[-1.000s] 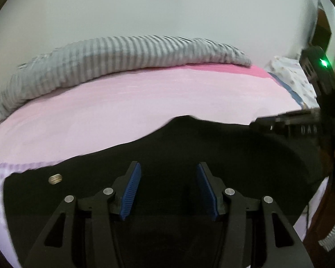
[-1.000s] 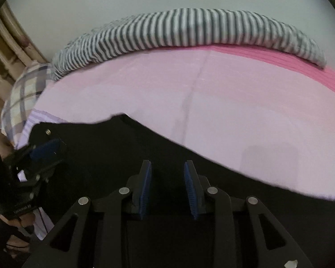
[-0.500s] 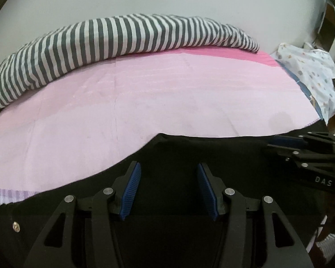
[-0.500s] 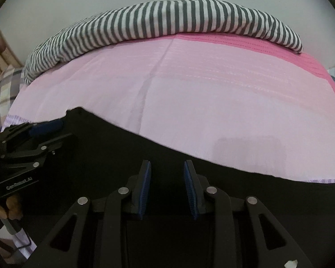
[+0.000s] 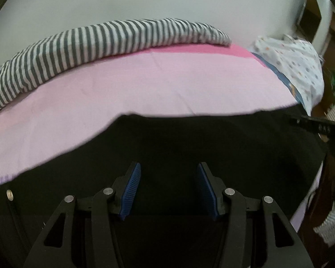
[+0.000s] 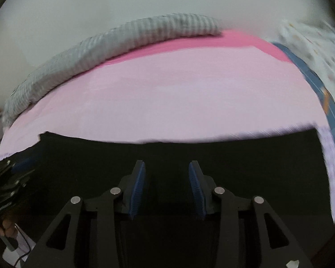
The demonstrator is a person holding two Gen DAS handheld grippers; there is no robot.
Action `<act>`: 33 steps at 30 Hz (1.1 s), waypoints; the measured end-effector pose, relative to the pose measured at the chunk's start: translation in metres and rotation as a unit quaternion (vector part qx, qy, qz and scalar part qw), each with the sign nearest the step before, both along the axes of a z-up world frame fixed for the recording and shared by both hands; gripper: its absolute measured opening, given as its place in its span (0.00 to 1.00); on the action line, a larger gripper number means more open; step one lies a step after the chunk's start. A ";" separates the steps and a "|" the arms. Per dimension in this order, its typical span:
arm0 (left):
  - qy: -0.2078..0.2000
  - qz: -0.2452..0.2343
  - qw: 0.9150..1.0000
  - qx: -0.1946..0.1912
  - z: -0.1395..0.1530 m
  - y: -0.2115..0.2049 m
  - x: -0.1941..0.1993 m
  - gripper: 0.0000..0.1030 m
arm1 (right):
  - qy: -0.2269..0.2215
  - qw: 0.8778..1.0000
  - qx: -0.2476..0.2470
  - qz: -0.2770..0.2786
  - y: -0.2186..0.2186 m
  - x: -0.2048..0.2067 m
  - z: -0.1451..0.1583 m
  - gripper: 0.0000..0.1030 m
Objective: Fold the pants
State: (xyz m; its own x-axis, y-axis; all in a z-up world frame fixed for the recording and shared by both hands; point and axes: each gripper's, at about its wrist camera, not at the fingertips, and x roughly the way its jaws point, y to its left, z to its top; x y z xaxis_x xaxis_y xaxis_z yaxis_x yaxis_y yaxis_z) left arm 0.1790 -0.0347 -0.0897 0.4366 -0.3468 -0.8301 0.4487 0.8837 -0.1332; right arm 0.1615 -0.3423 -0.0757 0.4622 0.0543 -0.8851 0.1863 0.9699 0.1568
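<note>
Black pants (image 5: 189, 143) lie spread across the near part of a pink bed sheet (image 5: 145, 84); they also show in the right wrist view (image 6: 212, 163). A metal button (image 5: 10, 194) shows at the pants' left end. My left gripper (image 5: 168, 174) is open and empty just above the pants. My right gripper (image 6: 166, 172) is open and empty over the pants too. The right gripper shows at the right edge of the left wrist view (image 5: 317, 125). The left gripper shows at the left edge of the right wrist view (image 6: 9, 178).
A grey-and-white striped blanket (image 5: 96, 44) runs along the far edge of the bed by a white wall. A white dotted cloth (image 5: 294, 62) lies at the bed's right end, also in the right wrist view (image 6: 319, 51). The right wrist view is motion-blurred.
The right gripper's jaws have opened wider and it has swung right, so the dotted cloth now shows. The left gripper has stayed open and shifted slightly over the pants.
</note>
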 end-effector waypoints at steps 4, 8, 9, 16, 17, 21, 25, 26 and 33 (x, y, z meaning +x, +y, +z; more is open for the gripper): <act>0.014 -0.006 1.000 0.006 -0.006 -0.003 -0.020 0.52 | 0.009 0.999 0.001 -0.044 -0.038 -0.035 -0.006 0.37; 0.024 0.001 1.000 0.017 -0.016 -0.003 -0.031 0.53 | 0.030 0.997 -0.041 -0.062 -0.058 -0.052 -0.017 0.37; 0.025 0.003 0.999 0.023 -0.018 -0.003 -0.033 0.53 | 0.038 0.995 -0.052 -0.071 -0.067 -0.053 -0.022 0.38; 0.018 0.021 0.999 0.035 -0.020 0.004 -0.034 0.53 | 0.030 0.992 -0.059 -0.103 -0.121 -0.038 -0.026 0.36; 0.020 0.026 0.999 0.032 -0.021 0.004 -0.033 0.53 | 0.034 0.992 -0.065 -0.105 -0.126 -0.035 -0.026 0.36; 0.021 0.037 0.998 0.039 -0.021 0.003 -0.030 0.53 | 0.027 0.992 -0.064 -0.105 -0.142 -0.033 -0.019 0.40; 0.022 0.046 0.998 0.041 -0.020 0.001 -0.033 0.53 | -0.016 0.991 0.004 -0.135 -0.163 -0.068 0.002 0.39; 0.024 0.046 0.998 0.033 -0.018 0.001 -0.034 0.53 | -0.024 0.989 0.018 -0.146 -0.168 -0.081 0.006 0.39; -0.006 0.029 0.999 0.016 0.002 -0.017 -0.056 0.53 | -0.044 0.969 0.105 -0.217 -0.192 -0.171 0.011 0.41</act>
State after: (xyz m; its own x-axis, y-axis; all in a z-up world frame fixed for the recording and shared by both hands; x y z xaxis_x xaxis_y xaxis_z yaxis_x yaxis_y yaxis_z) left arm 0.1226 -0.0520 -0.0878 0.4655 -0.2937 -0.8349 0.3985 0.9119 -0.0987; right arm -0.0091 -0.5339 -0.0650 0.5543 0.0129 -0.8322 0.5477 0.7472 0.3764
